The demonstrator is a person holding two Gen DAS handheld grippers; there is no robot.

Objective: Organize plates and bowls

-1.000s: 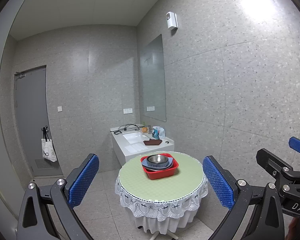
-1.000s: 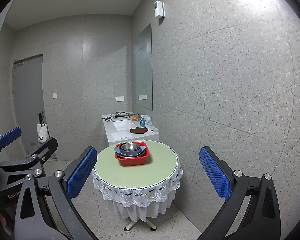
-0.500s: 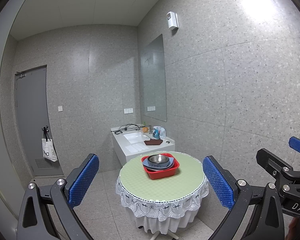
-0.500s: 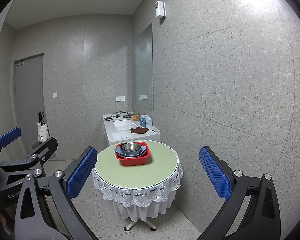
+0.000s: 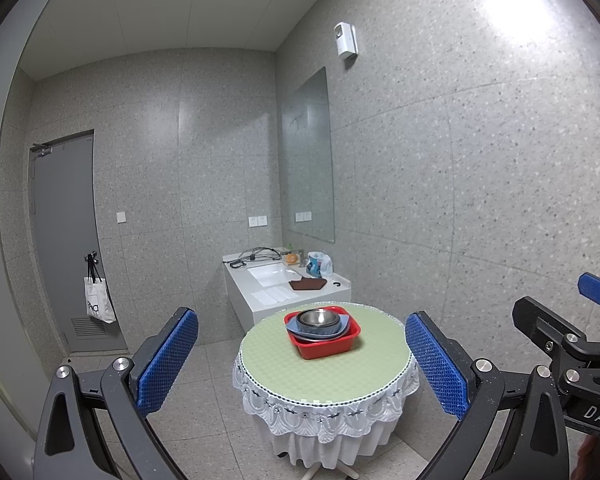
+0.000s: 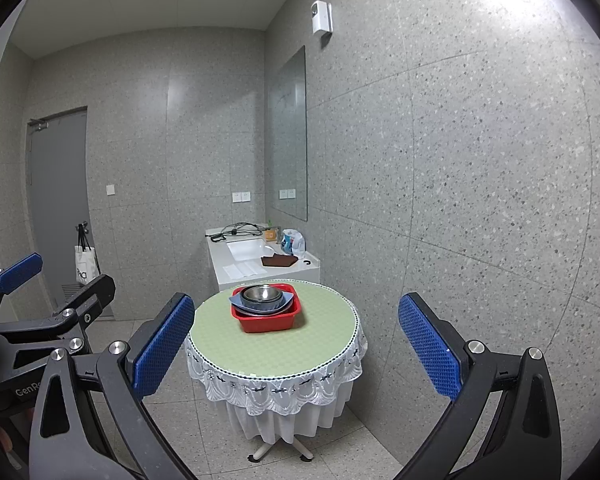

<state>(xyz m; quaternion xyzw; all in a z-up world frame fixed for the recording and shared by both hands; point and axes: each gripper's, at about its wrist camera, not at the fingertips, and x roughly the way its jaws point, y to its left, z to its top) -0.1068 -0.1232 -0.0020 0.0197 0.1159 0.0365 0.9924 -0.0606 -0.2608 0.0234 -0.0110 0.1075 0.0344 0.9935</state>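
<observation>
A red square basin (image 5: 328,345) (image 6: 269,318) sits on a round table (image 5: 324,372) (image 6: 272,344) with a pale green top and white lace skirt. Inside it lie a blue-grey plate (image 5: 342,326) (image 6: 236,301) and a steel bowl (image 5: 318,319) (image 6: 261,294) stacked on top. My left gripper (image 5: 302,364) is open and empty, well short of the table. My right gripper (image 6: 296,350) is open and empty, also away from the table. Each gripper shows at the edge of the other's view.
A white sink counter (image 5: 268,284) (image 6: 248,264) stands behind the table against the wall, with cables, a brown cloth (image 5: 307,284) and a bag on it. A grey door (image 5: 66,240) with a hanging tote bag is at the left. Tiled floor surrounds the table.
Both views have drifted very slightly; the table and basin sit almost where they were. Both grippers stay open.
</observation>
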